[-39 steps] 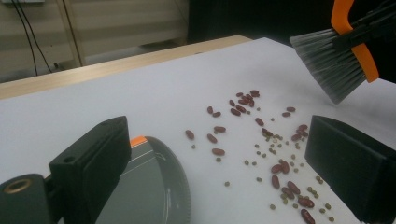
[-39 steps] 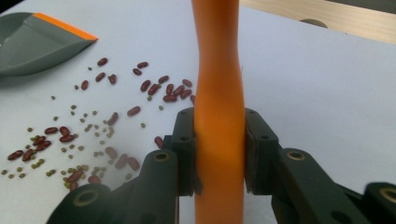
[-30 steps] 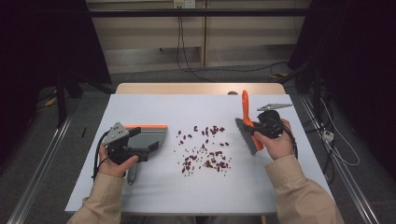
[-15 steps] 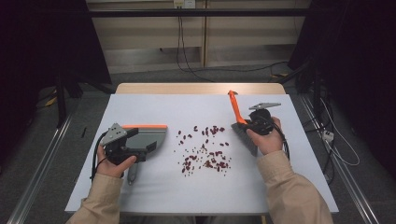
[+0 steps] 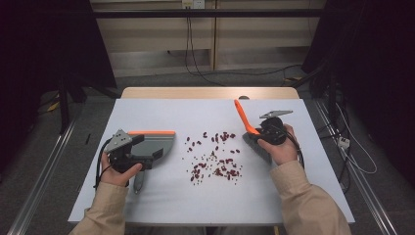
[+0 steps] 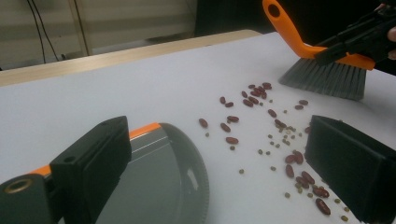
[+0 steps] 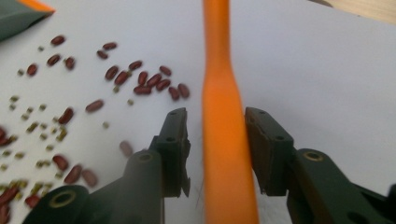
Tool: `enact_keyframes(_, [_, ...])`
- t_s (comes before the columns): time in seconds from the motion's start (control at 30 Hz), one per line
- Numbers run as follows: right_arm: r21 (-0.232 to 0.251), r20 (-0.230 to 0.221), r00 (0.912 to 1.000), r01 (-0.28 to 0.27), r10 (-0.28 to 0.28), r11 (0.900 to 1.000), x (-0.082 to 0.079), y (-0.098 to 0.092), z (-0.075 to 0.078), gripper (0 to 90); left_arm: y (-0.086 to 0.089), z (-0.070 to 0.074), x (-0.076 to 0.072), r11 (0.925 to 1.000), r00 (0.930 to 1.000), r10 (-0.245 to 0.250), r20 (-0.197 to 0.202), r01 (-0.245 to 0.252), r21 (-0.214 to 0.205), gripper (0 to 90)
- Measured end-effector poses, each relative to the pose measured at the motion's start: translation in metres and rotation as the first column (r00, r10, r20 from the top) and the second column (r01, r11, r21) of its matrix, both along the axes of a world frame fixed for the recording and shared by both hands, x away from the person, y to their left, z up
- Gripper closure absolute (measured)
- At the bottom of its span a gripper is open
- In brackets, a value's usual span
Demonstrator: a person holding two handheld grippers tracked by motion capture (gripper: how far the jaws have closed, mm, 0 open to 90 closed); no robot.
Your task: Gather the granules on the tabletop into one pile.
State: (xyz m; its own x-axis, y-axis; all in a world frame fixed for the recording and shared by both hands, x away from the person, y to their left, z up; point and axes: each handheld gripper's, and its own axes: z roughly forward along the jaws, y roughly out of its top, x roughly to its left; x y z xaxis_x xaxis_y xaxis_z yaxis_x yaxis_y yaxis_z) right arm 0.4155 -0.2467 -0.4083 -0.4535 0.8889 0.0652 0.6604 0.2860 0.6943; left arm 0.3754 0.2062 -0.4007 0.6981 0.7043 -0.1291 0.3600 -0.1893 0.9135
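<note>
Brush point(image 5: 247, 128): orange handle, grey bristles, standing at the right of the white tabletop point(image 5: 161, 205), bristles down on the surface and handle slanting up and away. In the right gripper view the handle point(image 7: 223, 140) runs between the right gripper's point(image 5: 262, 133) pads with a narrow gap on each side; its jaws have just been opening, so no firm clamp is evident.

Beans point(image 5: 215, 159): dark red, mixed with small greenish grains, scattered mid-tabletop between brush and dustpan.

Dustpan point(image 5: 151, 147): grey with orange edge, lying flat at the left. The left gripper point(image 5: 128, 155) rests upon it, jaws set wide; whether they grip it cannot be told.
</note>
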Motion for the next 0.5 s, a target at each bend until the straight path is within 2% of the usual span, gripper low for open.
enact_keyframes(0.1, [-0.074, 0.003, 1.0, -0.007, 0.008, 0.9972, -0.008, 0.0, 0.0, 66.5, -0.001, 0.0, 0.0, 1.0, 1.0, -0.003, -0.001, 0.003, 0.001, 7.1])
enact_keyframes(0.2, [-0.109, -0.024, 0.9997, 0.001, -0.004, 0.994, -0.012, -0.003, -0.004, 69.0, -0.001, 0.0, 0.0, 1.0, 1.0, -0.003, -0.002, 0.003, 0.003, 7.1])
enact_keyframes(0.3, [-0.043, -0.034, 0.9992, 0.017, -0.018, 0.999, -0.013, -0.008, -0.007, 70.7, -0.001, 0.0, 0.0, 1.0, 1.0, -0.004, -0.002, 0.004, 0.007, 7.1])
enact_keyframes(0.33, [-0.034, -0.042, 0.999, 0.014, -0.016, 0.9993, -0.014, -0.007, -0.007, 70.8, -0.001, -0.001, 0.0, 1.0, 1.0, -0.004, -0.003, 0.004, 0.007, 7.1])
enact_keyframes(0.37, [-0.017, -0.054, 0.9985, -0.011, 0.01, 0.9998, -0.014, -0.006, -0.007, 70.8, -0.001, -0.001, 0.0, 1.0, 1.0, -0.004, -0.003, 0.004, 0.007, 7.1])
enact_keyframes(0.4, [-0.02, -0.059, 0.998, -0.026, 0.025, 0.9995, -0.015, -0.003, -0.007, 70.8, -0.001, -0.001, 0.0, 1.0, 1.0, -0.005, -0.003, 0.005, 0.006, 7.1])
enact_keyframes(0.47, [-0.057, -0.053, 0.9977, -0.045, 0.042, 0.9973, -0.018, 0.003, -0.005, 70.8, -0.001, -0.001, 0.0, 1.0, 1.0, -0.005, -0.003, 0.005, 0.007, 7.1])
enact_keyframes(0.5, [-0.056, -0.052, 0.9974, -0.052, 0.049, 0.9971, -0.019, 0.005, -0.005, 70.8, -0.001, -0.001, 0.0, 1.0, 1.0, -0.004, -0.004, 0.004, 0.006, 7.1])
